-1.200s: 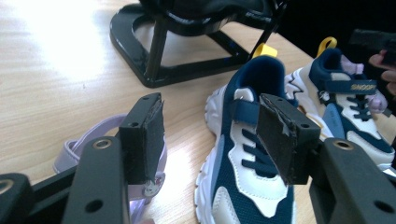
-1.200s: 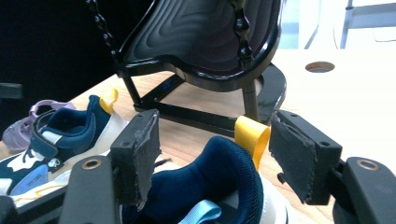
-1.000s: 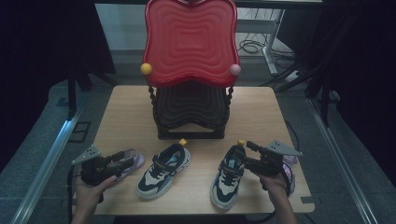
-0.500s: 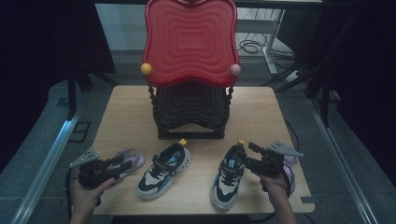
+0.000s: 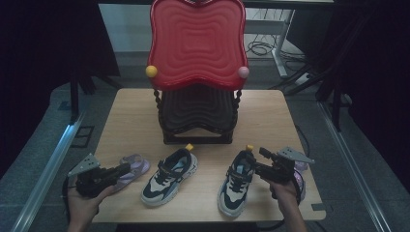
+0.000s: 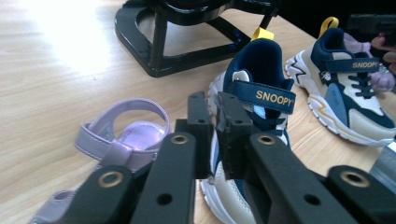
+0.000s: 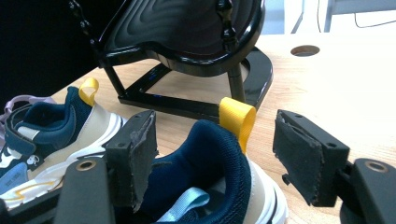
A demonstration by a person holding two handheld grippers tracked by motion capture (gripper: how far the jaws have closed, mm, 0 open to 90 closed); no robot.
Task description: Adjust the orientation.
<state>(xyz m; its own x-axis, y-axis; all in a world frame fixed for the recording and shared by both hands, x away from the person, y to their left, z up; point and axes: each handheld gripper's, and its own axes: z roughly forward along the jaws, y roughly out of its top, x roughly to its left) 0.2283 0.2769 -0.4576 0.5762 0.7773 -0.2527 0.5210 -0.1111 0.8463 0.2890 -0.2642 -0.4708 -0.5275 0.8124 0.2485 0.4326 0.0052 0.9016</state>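
Light wooden table [image 5: 130, 121], rectangular, with a round hole near its far right corner. Directly on it: black tiered stand with curved base rails [image 5: 197, 137] at centre rear; two navy, cream and white children's sneakers with yellow heel loops, one left of centre [image 5: 169, 176], one right of centre [image 5: 237, 182], near the front edge; lilac strapped sandal [image 5: 131, 165] front left, just beside the left sneaker; second lilac sandal [image 5: 299, 178] at front right
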